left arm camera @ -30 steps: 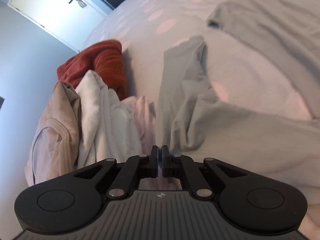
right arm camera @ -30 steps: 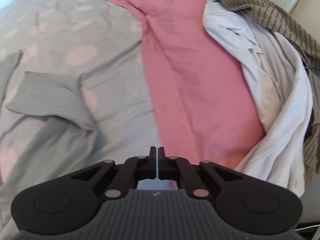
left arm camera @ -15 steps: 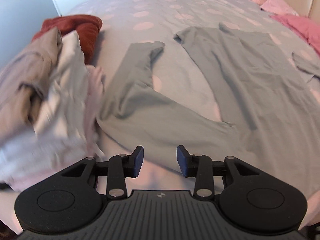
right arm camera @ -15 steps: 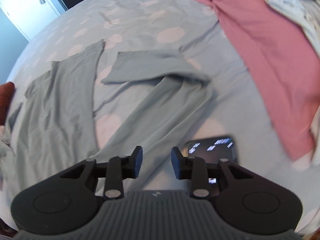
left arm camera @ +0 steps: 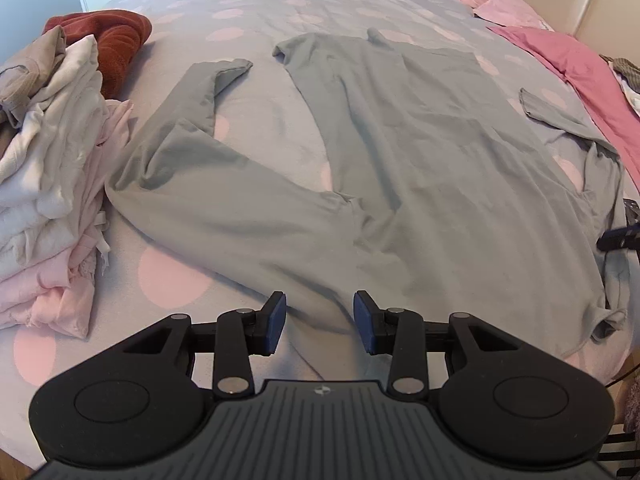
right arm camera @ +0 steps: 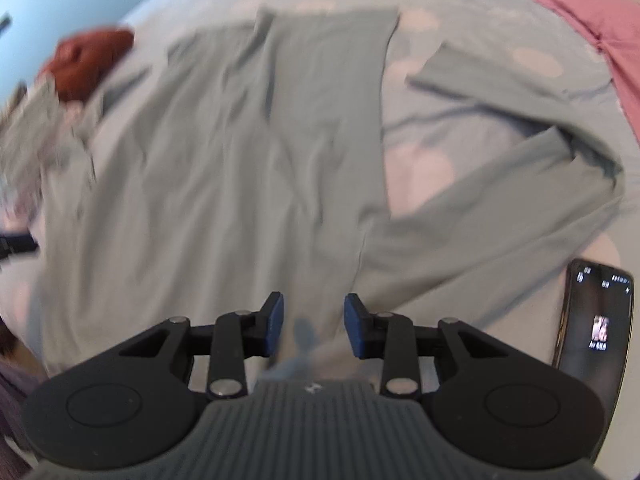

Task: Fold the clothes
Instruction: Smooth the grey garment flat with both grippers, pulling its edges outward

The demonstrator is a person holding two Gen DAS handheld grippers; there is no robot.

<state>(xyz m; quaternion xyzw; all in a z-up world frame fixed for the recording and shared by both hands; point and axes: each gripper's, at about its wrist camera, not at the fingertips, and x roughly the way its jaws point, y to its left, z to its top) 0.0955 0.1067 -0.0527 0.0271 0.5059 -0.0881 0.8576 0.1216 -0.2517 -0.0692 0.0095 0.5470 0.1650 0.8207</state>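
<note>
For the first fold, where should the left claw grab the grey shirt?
Probably the shoulder edge of the grey shirt, right ahead of the open left claw. Come in low from the near side, since the cloth lies flat on the bed.

1 grey shirt, 1 phone, 1 rust towel, 2 tongs.

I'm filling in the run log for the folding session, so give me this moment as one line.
step: pre-grasp | left tool: open, empty | right tool: open, empty | grey top: flat on bed, unfolded | phone: beside sleeve
</note>
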